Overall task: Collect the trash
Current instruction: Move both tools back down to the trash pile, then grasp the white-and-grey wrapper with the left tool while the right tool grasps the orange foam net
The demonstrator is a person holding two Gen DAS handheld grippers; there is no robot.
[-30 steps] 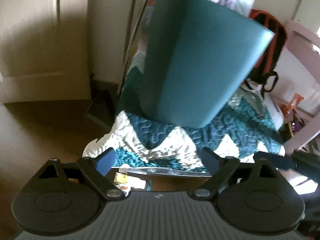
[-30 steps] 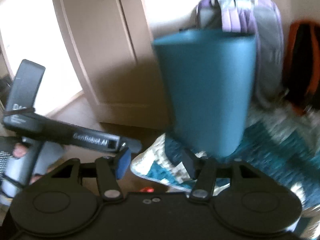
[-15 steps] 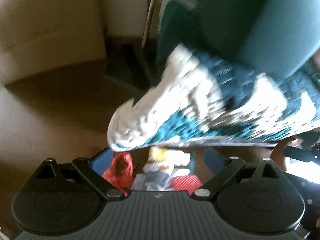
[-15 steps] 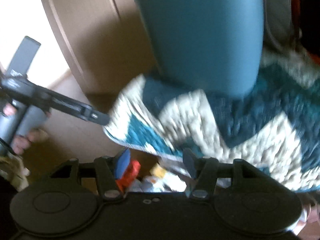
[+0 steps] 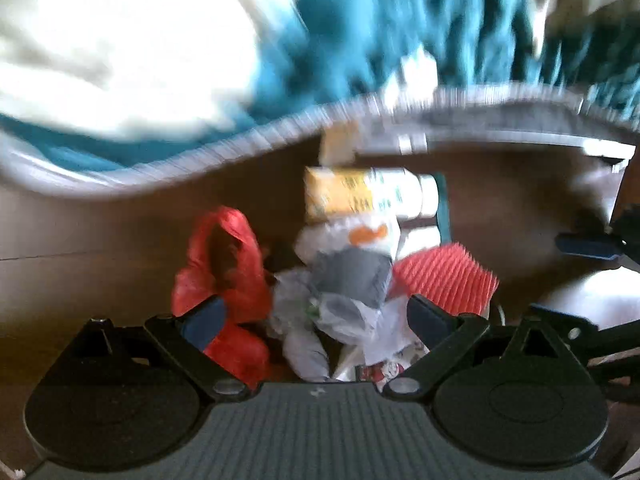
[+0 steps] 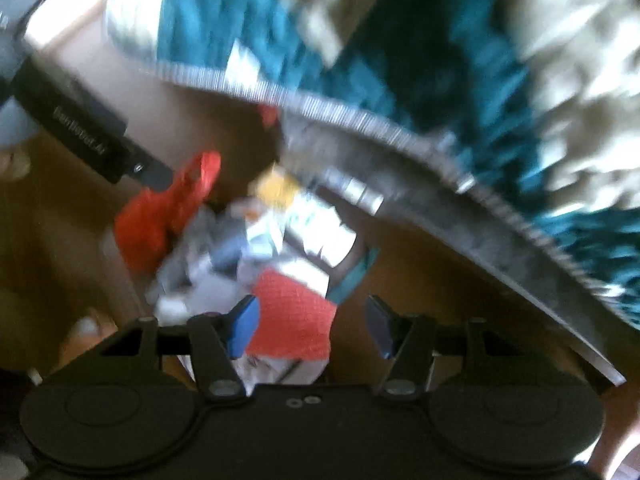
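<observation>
Both my jaws stood released: left gripper [image 5: 316, 316] and right gripper [image 6: 310, 326] hung over floor trash [image 5: 344, 280] beside the quilt [image 5: 360, 40].

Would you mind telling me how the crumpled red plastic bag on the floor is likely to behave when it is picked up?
The red plastic bag looks thin and crumpled, so it will probably be floppy and sag from wherever it is pinched. It seems very light for its size. Its glossy film may slip, and since it lies against the grey and white wrappers, lifting it could drag some along.
</observation>
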